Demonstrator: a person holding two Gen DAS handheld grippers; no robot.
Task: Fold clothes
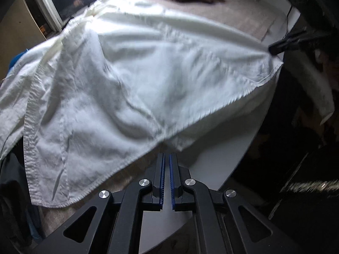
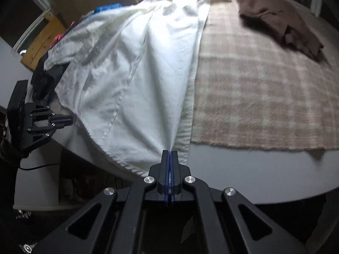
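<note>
A large white garment (image 1: 137,74) lies spread over the table, partly lifted at its near hem. My left gripper (image 1: 166,155) points down at that hem with its blue pads nearly together. A fold of the hem drops to its tips, and it looks pinched there. In the right wrist view the white garment (image 2: 137,74) gathers into a taut point between the closed pads of my right gripper (image 2: 169,151). My left gripper (image 2: 71,119) meets the cloth's left edge. My right gripper (image 1: 272,49) shows in the left wrist view clamped on a corner.
A pink plaid blanket (image 2: 264,84) covers the round white table (image 2: 254,180). A brown garment (image 2: 281,21) lies crumpled at the far right. Dark clothes (image 2: 46,78) are piled at the left, with a wooden piece (image 2: 44,40) behind. The table's edge runs close to both grippers.
</note>
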